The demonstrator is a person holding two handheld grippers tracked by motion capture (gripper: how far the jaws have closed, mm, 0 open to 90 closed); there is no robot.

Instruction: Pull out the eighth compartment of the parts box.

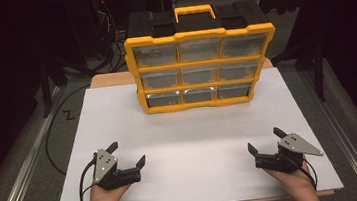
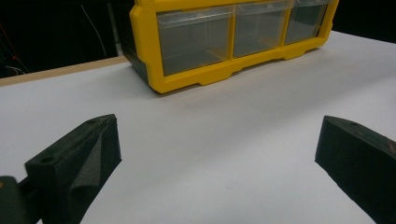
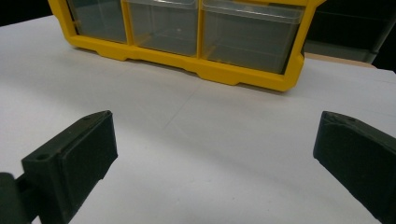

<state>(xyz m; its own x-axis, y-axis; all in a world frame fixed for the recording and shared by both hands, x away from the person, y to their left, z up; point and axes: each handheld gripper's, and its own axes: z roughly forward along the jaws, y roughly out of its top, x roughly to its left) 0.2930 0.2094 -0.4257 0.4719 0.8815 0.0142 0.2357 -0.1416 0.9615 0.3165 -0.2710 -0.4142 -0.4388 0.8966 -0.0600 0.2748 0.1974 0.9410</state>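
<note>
A yellow and black drawer cabinet (image 1: pixel 202 68) with a yellow carry handle stands upright at the far middle of the white table (image 1: pixel 191 149). Its front holds three rows of clear plastic drawers, all pushed in. My left gripper (image 1: pixel 127 153) rests near the front left of the table, open and empty. My right gripper (image 1: pixel 264 140) rests near the front right, also open and empty. In the left gripper view the cabinet (image 2: pixel 224 42) lies ahead beyond the gripper (image 2: pixel 215 154). The right gripper view shows the cabinet's bottom row (image 3: pixel 187 32) ahead of the gripper (image 3: pixel 212 158).
The white table top lies on a wooden board (image 1: pixel 109 79) that shows behind the cabinet. Black cables (image 1: pixel 52 139) trail over the grey floor at the left. Dark stands and gear sit behind the table.
</note>
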